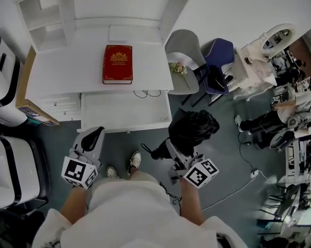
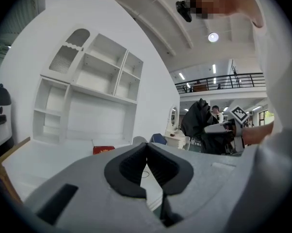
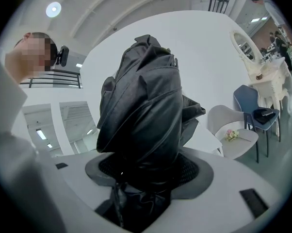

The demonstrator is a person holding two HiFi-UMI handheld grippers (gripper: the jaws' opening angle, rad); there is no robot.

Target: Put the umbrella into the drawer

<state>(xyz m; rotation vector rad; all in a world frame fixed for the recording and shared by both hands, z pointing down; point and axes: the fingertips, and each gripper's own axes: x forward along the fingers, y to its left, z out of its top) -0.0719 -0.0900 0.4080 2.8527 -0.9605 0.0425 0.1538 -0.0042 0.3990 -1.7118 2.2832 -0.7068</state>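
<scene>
In the head view, the umbrella (image 1: pixel 192 129) is seen as a black, bunched bundle grasped by the right gripper (image 1: pixel 175 154). It is held above the floor, just right of the open drawer (image 1: pixel 119 112), which is pulled out beneath the white desk (image 1: pixel 62 71). A red book (image 1: pixel 117 63) lies on the desk top. The step in hand is judged to be the carry to the drawer. It would be done well if the bundle were brought over the drawer's bare middle, turned so that its length runs along the drawer, and lowered until it rests before the grip is let go (folds left hanging over the front rim could jam the closing). The left gripper (image 1: pixel 95 133) is held near the drawer's front left corner, apart from it.

In the left gripper view, the left gripper (image 2: pixel 147 152) is shown clenched on nothing, its tips meeting. The umbrella (image 2: pixel 200 125) is seen off to the right, well apart.

In the right gripper view, the right gripper (image 3: pixel 148 171) is shown grasping the umbrella (image 3: pixel 143 115) low down, with fabric pinched between the pads. The canopy is black and slightly glossy, folded but loosely gathered, with flaps sticking out. Soft, shifting handling is to be expected.
</scene>
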